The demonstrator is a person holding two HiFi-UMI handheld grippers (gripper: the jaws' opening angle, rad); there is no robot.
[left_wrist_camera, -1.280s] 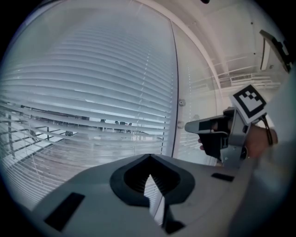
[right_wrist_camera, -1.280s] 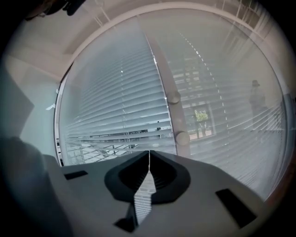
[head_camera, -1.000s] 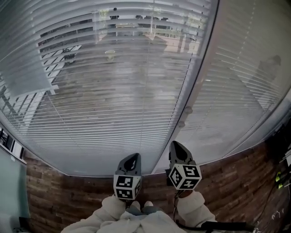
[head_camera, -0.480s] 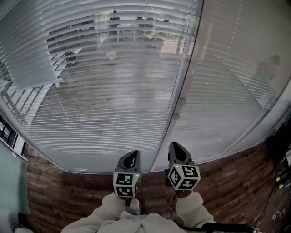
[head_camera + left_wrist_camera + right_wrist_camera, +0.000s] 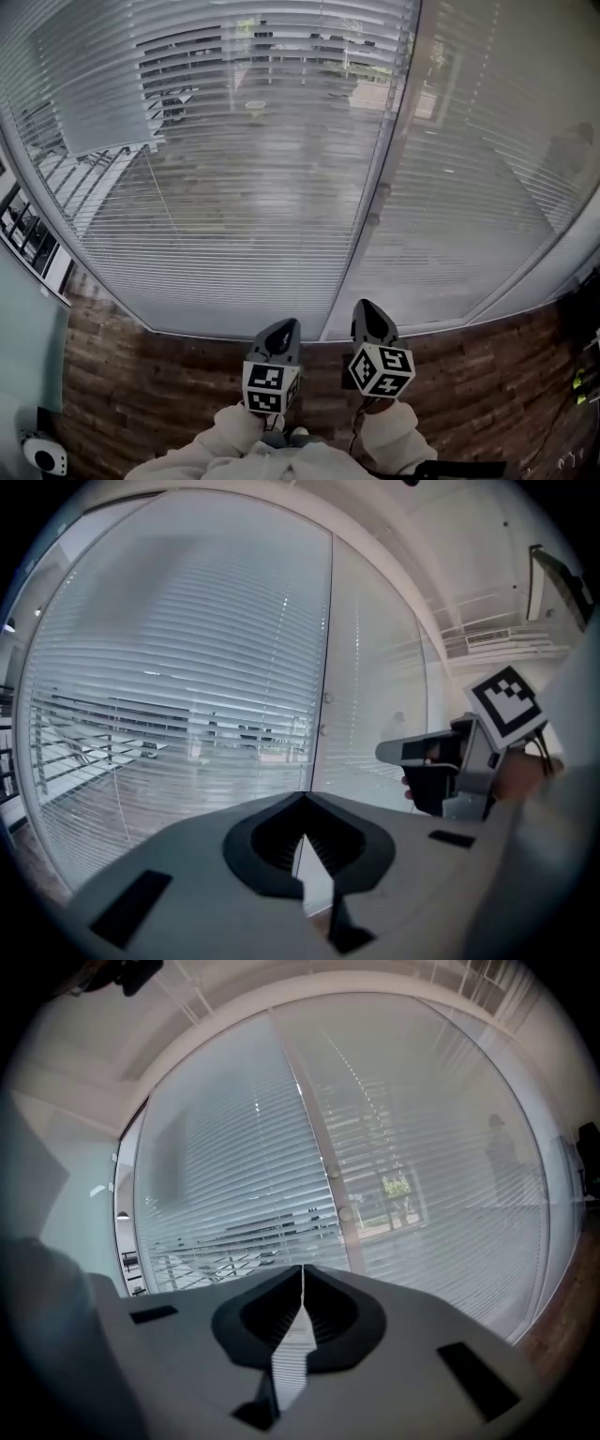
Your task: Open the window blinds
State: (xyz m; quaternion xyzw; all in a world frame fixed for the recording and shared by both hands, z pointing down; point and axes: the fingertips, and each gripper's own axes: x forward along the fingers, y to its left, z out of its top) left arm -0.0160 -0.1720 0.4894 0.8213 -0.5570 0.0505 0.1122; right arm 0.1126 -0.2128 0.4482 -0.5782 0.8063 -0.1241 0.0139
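The window blinds hang fully lowered straight ahead of you and reach down to the floor, one wide panel to the left of a pale vertical frame post and a second panel to its right. Their horizontal slats are tilted enough that you can see a wet deck and some railings outside through the left panel. Two small round knobs sit on the post about halfway down. Both of your tools are well short of the blinds and touch nothing. Your left gripper points at the foot of the left panel; in the left gripper view its jaws are closed tip to tip with nothing between them, and the slats fill the background. Your right gripper is just beside it, aimed near the base of the post; in the right gripper view it is likewise pinched together and empty, with the blinds beyond. Cream sleeves show behind the marker cubes. Beneath everything lies a brown wood-plank floor, with a small white round device at its lower left corner.
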